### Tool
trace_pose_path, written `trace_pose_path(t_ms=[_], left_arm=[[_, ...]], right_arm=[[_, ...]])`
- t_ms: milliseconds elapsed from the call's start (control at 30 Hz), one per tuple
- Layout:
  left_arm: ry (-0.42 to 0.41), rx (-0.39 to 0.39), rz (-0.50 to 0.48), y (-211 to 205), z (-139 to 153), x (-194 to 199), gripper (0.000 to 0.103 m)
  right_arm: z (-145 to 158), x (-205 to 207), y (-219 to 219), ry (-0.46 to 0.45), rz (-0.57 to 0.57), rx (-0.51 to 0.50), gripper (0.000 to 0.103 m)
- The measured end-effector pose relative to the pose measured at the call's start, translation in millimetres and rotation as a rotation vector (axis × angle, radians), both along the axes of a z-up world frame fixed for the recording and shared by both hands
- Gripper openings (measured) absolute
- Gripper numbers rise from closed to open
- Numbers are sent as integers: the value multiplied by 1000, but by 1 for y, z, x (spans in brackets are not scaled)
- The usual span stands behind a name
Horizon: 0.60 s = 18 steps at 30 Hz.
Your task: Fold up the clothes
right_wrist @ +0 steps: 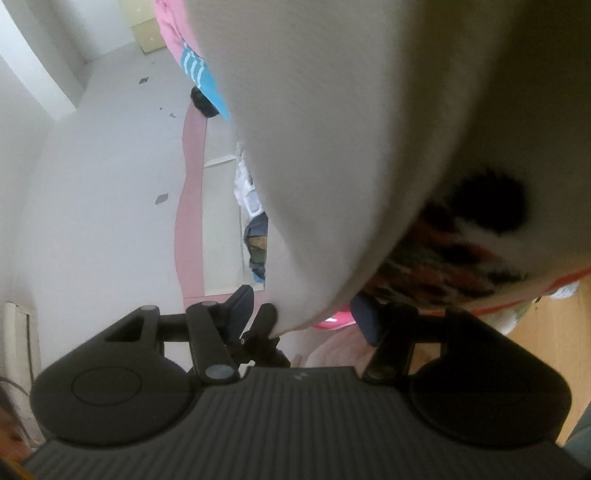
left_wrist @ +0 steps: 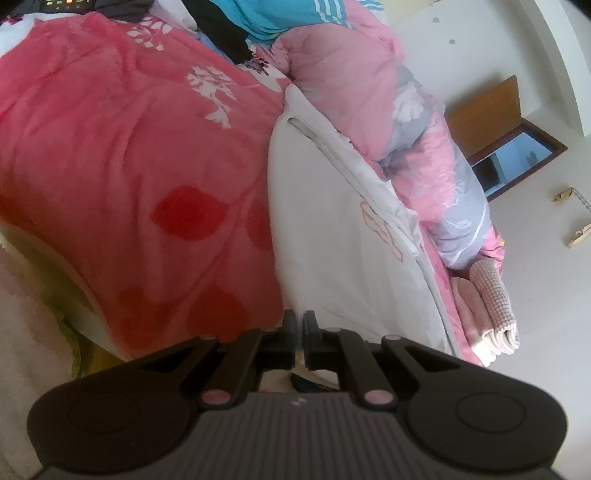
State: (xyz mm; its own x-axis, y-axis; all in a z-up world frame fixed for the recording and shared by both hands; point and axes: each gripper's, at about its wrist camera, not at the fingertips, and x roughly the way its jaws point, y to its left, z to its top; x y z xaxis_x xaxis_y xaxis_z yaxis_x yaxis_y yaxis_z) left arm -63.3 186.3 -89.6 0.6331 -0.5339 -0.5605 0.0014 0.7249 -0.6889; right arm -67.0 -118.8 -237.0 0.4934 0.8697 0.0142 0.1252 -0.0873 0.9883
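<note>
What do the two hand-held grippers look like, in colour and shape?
Both look alike. The left hand-held gripper and the right hand-held gripper are matte black, with a ribbed body, two round side discs, linkage arms with pale round pins, and a small light mark on the body. No cables show.

In the right wrist view a white garment (right_wrist: 351,129) fills the upper right, blurred and cut off by the top and right edges. It covers most of the gap between the right gripper's (right_wrist: 314,317) fingers — whether the pads press on it cannot be told. A dark patterned patch (right_wrist: 443,258) on it is smeared beyond reading. In the left wrist view, the teal garment (left_wrist: 280,18) runs off the top edge, and the pink blanket (left_wrist: 122,147) off the left.
</note>
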Motion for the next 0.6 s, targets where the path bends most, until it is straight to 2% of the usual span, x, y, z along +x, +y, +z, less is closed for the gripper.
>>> trace_pose_path(t_ms=[100,167,233,267,333,433,600], left_arm=[[2,6,-2,0,-1,1,5],[0,9,-2,1,-2,1,5],[-6,11,-4,1,-1,1,7],[-9,12,-6,1,-1,1,9],[-10,14,-6,2,-2,2,25],[2,12,17,4,-6,5,38],[44,-51,34,10,-19,18,40]], right_arm=[[-1,-1,6,9,-2,28,55],[1,0,12,-5,0,36,41],[5,1,18,-16,6,21,19],[6,1,20,-17,6,20,15],[6,1,24,-16,-2,26,8],[9,-3,27,-26,-10,41,5],[14,-11,31,-36,-4,36,4]])
